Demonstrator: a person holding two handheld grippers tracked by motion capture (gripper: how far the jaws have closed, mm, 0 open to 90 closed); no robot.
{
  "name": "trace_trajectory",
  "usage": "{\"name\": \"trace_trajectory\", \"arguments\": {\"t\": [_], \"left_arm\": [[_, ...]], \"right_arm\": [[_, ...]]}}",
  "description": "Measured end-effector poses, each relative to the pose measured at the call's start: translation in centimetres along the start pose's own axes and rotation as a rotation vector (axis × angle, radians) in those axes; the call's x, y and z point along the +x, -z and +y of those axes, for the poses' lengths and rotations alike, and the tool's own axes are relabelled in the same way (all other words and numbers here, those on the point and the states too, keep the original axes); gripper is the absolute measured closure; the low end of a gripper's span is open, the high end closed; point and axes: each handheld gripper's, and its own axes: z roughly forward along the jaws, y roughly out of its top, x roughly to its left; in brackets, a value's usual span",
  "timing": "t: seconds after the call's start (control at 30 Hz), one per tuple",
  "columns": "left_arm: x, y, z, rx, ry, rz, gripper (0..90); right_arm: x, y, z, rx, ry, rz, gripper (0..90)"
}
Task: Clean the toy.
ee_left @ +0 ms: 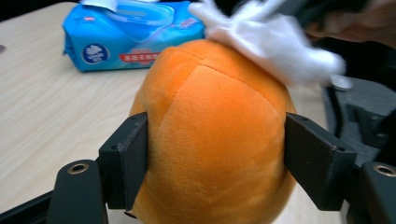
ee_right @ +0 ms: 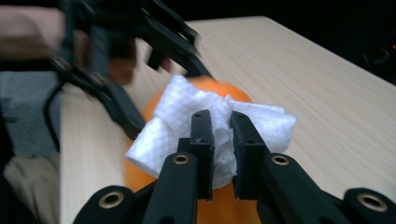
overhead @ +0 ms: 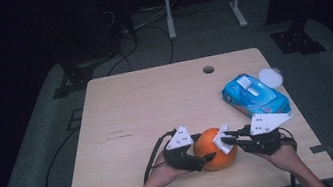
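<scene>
2 grippers (overhead: 204,157) (overhead: 227,139), 1 orange plush (overhead: 212,148), 1 wipe (overhead: 221,138).

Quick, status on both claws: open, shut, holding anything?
Left claw: shut on the orange plush ball, one jaw against each side.
Right claw: shut on the white wipe, pressed against the ball.

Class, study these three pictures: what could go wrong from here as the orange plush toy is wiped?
1. The left tool squeezes the soft orange plush toy by its rounded sides; it may slip out.
2. The right tool pinches only a fold of the white wipe, which could pull free.
</scene>
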Motion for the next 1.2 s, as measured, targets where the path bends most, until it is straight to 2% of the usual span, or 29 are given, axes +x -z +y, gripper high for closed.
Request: {"name": "trace_trajectory", "arguments": {"t": [0.03,0.1,0.13,0.2,0.23,0.33,0.4,0.5,0.6,0.67,0.73,0.83,0.9,1.03,1.13,1.2], "left_arm": [[0.0,0.3,-0.1,-0.005,-0.017,-0.043,26.8],[0.1,0.6,-0.3,-0.024,-0.033,-0.080,24.6],[0.2,0.7,-0.3,-0.030,-0.031,-0.085,19.4],[0.5,0.4,-0.3,-0.026,-0.022,-0.064,10.8],[0.7,0.0,-0.4,-0.004,-0.017,-0.055,8.6],[1.1,-1.2,-0.9,0.034,0.016,-0.089,2.9],[0.9,-1.7,-1.2,0.016,0.011,-0.092,6.1],[0.6,-1.1,-0.9,-0.001,0.000,-0.037,23.0],[0.1,-0.2,-0.1,-0.013,-0.023,-0.004,29.1],[0.1,0.4,0.5,-0.002,-0.013,0.003,29.6],[0.0,0.8,0.6,0.006,-0.023,0.025,29.7],[0.3,1.1,0.5,0.021,-0.015,0.042,29.8],[0.4,1.4,0.4,0.020,-0.012,0.046,29.9],[0.5,1.6,0.4,0.031,-0.033,0.050,29.9],[0.6,1.7,0.4,0.024,-0.025,0.051,30.1],[0.7,1.6,0.4,0.024,-0.017,0.057,30.7]], "right_arm": [[-0.2,0.2,-0.3,-0.004,-0.014,0.007,80.1],[-0.1,0.5,-0.8,-0.006,-0.025,0.034,80.1],[0.0,0.5,-0.9,-0.006,-0.020,0.056,80.1],[0.0,0.5,-0.9,-0.005,-0.011,0.070,80.0],[-0.1,0.5,-0.9,-0.007,-0.015,0.078,80.1],[-0.1,0.4,-0.9,-0.008,-0.009,0.100,79.9],[-0.1,0.4,-0.9,-0.008,-0.011,0.096,79.9],[-0.2,0.5,-0.8,-0.013,-0.021,0.072,79.9],[-0.4,0.6,-0.6,-0.035,-0.031,0.052,79.9],[-0.5,0.5,-0.6,-0.050,-0.048,0.049,79.9],[-0.6,0.3,-0.6,-0.062,-0.062,0.056,79.9],[-0.5,-0.6,-0.5,-0.052,-0.062,0.042,79.9],[-0.5,-0.9,-0.5,-0.051,-0.070,0.041,79.9],[-0.3,-1.5,-0.6,-0.040,-0.074,0.041,79.8],[-0.1,-1.6,-0.5,-0.034,-0.068,0.029,79.9],[0.2,-1.4,-0.1,-0.049,-0.059,0.019,79.9]]}}
